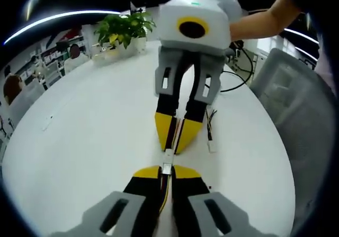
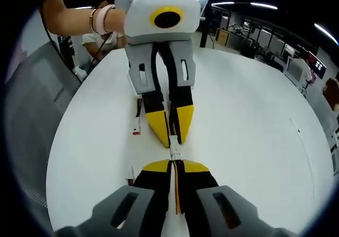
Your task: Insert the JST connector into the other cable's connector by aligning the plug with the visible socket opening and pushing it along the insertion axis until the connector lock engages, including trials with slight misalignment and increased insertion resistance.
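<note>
Tongs, left [image 1: 166,172] and right [image 2: 175,165], pinch joined connectors [image 1: 168,160] above table [image 1: 95,136].

A round white tabletop [image 1: 95,141] spans the lower frame. At upper left in the left gripper view a potted green plant [image 1: 123,29] stands at its far edge, with shelving [image 1: 50,62] behind. A grey mesh chair [image 1: 299,104] sits at right. Long ceiling lights [image 2: 265,5] glow overhead.
</note>
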Motion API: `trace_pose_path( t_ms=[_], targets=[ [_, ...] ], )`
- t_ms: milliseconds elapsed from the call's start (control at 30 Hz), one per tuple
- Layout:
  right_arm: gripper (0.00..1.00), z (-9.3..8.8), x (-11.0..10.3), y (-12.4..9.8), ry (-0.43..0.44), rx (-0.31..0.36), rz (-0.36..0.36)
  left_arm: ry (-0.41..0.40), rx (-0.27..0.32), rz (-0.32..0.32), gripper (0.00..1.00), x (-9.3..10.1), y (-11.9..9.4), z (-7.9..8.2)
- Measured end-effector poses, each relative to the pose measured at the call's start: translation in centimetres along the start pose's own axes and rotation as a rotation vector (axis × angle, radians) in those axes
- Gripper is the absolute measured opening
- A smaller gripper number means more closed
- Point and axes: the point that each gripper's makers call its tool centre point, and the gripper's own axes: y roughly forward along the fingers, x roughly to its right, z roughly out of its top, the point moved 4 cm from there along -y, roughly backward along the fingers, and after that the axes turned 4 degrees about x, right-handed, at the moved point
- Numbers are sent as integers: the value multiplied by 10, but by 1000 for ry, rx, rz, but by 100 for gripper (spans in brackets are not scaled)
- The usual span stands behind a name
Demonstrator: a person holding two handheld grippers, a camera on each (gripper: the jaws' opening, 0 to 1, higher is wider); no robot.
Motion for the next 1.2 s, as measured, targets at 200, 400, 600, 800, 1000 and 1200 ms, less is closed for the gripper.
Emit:
trace_pose_path(
  t_ms=[200, 400, 600, 800, 1000, 1200],
  targets=[
    [5, 1, 1, 0, 4, 5, -5, 2, -10, 11, 5, -2, -1, -1],
    [5, 5, 3, -1, 14, 17, -7, 2, -23, 24, 7, -4, -2, -2],
    [4, 10, 6, -10, 15, 28, -31, 28, -47, 63, 9, -9, -10, -2],
    [4, 17, 2, -23, 4, 42, -52, 30, -6, 105, 9, -13, -23, 11],
    [4, 22, -2, -32, -13, 56, -66, 71, -13, 113, 9, -9, -32, 21],
    [3, 26, -9, -40, -29, 58, -77, 94, -25, 90, 9, 3, -39, 24]
  ],
)
